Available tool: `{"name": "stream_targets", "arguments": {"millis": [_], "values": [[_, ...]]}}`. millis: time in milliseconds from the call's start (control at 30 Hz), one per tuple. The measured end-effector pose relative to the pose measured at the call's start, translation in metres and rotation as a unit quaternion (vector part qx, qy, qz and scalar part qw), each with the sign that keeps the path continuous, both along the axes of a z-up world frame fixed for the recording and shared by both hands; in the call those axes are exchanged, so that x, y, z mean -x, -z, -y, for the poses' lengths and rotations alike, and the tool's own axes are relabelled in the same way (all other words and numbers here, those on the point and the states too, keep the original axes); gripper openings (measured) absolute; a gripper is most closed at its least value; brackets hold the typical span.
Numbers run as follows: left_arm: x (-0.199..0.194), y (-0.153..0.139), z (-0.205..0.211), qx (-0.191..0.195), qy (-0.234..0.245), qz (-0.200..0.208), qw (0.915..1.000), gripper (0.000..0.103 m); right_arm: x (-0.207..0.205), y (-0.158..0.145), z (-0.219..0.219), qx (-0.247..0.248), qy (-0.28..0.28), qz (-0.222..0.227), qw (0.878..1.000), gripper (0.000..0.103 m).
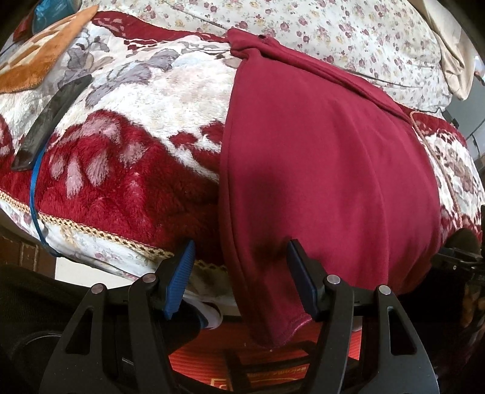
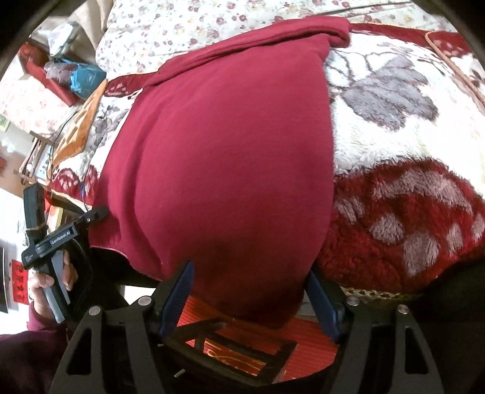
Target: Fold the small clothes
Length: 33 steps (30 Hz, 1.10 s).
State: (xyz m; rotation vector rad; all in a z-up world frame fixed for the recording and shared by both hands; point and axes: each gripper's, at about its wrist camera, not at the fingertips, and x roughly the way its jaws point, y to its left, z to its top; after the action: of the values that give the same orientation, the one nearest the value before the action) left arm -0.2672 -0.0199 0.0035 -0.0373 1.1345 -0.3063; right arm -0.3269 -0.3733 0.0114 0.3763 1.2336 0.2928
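Blue-padded fingers [image 1: 182, 272] of the left gripper [image 1: 239, 272] are standing apart at the bottom centre of the left wrist view, straddling the near hem of the maroon garment [image 1: 327, 169] without closing on it. In the right wrist view the right gripper [image 2: 250, 291] is likewise standing with its fingers apart, with the garment's near edge sagging between them at bottom centre.

The garment is lying lengthwise across the plush floral blanket [image 1: 127, 169], filling the centre and right of the left view, and its near end is hanging over the bed edge above the red mat [image 2: 272, 321].

Risk assessment:
- Overhanging cloth is likely to slide off the bed if only one corner is lifted, since nothing is pinning the far end.
- Plush pile is likely to drag on the fabric, so a fold may bunch rather than lie flat.
- A pad closing too deep may catch the blanket together with the hem.

Surroundings, left to right in the left view: an orange cushion [image 1: 45, 51] is lying at upper left, a dark flat object [image 1: 48, 121] is resting below it, and a blue strap [image 1: 35, 194] is running down the blanket's edge. A floral sheet [image 1: 333, 27] is covering the upper right. None of these is obstructing the garment; a dark wooden frame [image 2: 230, 342] on the mat is sitting beneath the grippers.
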Motion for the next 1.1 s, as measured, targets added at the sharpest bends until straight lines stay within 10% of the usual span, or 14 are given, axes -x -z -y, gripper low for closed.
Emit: {"name": "stream_targets", "arguments": {"millis": [700, 833, 1100], "values": [[0.002, 0.002, 0.005, -0.005, 0.016, -0.008, 0.9998, 0.062, -0.007, 0.004, -0.012, -0.005, -0.017, 0.005, 1.000, 0.072], [0.003, 0.001, 0.006, -0.003, 0.017, -0.007, 0.9998, 0.061, -0.005, -0.002, -0.021, 0.030, -0.052, 0.015, 0.998, 0.031], [0.001, 0.001, 0.006, -0.007, 0.021, -0.010, 0.9997, 0.061, -0.009, 0.001, -0.023, 0.014, -0.064, 0.009, 0.998, 0.027]]}}
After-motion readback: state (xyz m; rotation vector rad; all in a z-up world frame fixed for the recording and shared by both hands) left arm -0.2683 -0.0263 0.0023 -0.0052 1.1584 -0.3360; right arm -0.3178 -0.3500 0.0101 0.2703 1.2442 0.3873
